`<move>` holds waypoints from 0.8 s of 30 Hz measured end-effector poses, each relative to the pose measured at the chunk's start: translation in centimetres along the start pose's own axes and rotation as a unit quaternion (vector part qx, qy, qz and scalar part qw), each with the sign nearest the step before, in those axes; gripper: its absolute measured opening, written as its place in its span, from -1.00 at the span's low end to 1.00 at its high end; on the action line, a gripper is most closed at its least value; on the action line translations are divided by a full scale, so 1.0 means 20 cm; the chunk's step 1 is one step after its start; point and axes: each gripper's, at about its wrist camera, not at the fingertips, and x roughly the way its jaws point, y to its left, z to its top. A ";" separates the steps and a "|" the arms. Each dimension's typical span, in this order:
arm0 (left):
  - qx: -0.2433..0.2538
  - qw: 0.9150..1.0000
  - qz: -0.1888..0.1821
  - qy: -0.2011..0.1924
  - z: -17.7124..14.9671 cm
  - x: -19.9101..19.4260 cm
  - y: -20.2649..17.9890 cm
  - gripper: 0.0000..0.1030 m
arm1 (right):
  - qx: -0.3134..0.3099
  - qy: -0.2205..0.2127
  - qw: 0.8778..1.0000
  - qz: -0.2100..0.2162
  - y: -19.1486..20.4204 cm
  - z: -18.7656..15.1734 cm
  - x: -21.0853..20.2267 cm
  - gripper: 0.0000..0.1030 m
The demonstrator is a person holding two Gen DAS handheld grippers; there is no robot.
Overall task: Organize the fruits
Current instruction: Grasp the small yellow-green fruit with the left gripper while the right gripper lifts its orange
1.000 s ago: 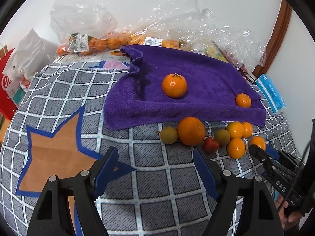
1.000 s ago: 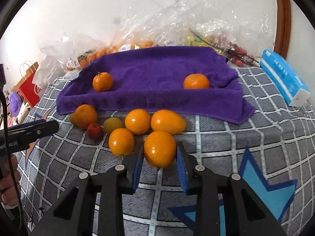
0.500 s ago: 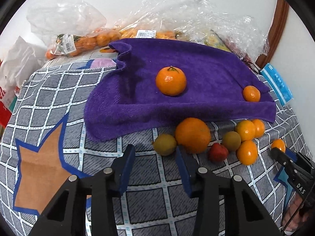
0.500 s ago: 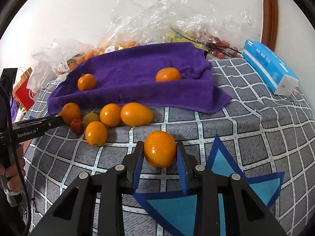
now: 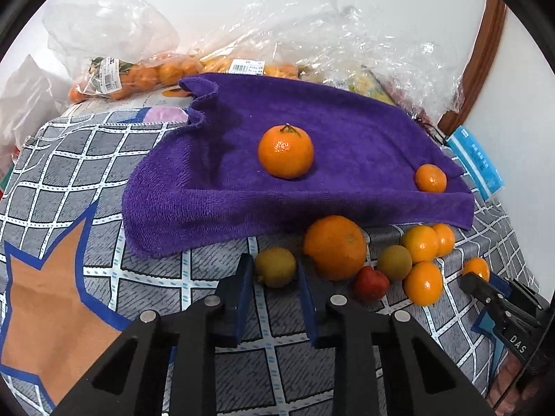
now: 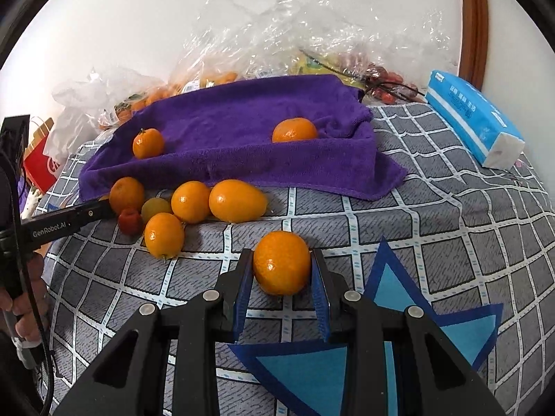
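A purple towel (image 5: 347, 131) (image 6: 242, 121) lies on the checked cloth with two mandarins on it, a stemmed one (image 5: 285, 150) and a smaller one (image 5: 430, 178). In front of it sits a cluster: a big orange (image 5: 334, 247), a red fruit (image 5: 370, 283) and several small oranges. My left gripper (image 5: 274, 272) has its jaws closing on a small yellow-green fruit (image 5: 275, 266) at the cluster's left end, and the pads touch both its sides. My right gripper (image 6: 281, 260) is shut on an orange (image 6: 281, 262), apart from the cluster (image 6: 190, 201).
Clear plastic bags of fruit (image 5: 138, 72) line the wall behind the towel. A blue tissue pack (image 6: 471, 118) lies at the right, and a red paper bag (image 6: 40, 166) stands off the left edge. The checked cloth (image 6: 451, 225) curves down at its sides.
My left gripper came forward and down to the cluster and went from wide open to shut around the yellow-green fruit. The right gripper drew its orange away from the other fruit.
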 end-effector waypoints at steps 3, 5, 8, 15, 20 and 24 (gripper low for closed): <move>-0.007 1.000 -0.005 -0.006 -0.01 -0.01 0.01 -0.53 | 0.009 -0.005 1.000 0.005 -0.02 0.00 -0.01 -0.38; -0.014 1.000 -0.010 -0.010 -0.02 -0.02 0.03 -0.53 | 0.013 -0.007 1.000 0.006 -0.03 0.00 -0.02 -0.38; -0.021 1.000 -0.011 -0.013 -0.02 -0.03 0.04 -0.53 | 0.013 -0.012 1.000 0.001 -0.03 0.00 -0.03 -0.38; -0.023 0.999 -0.016 -0.034 -0.02 -0.09 0.05 -0.53 | 0.024 0.000 1.000 -0.004 -0.01 0.00 -0.04 -0.38; -0.016 0.999 -0.005 -0.040 -0.02 -0.12 0.04 -0.53 | 0.018 -0.008 1.000 -0.013 0.03 0.02 -0.09 -0.38; -0.006 0.999 0.004 -0.052 0.02 -0.20 0.03 -0.53 | 0.000 -0.024 1.000 -0.019 0.07 0.09 -0.16 -0.38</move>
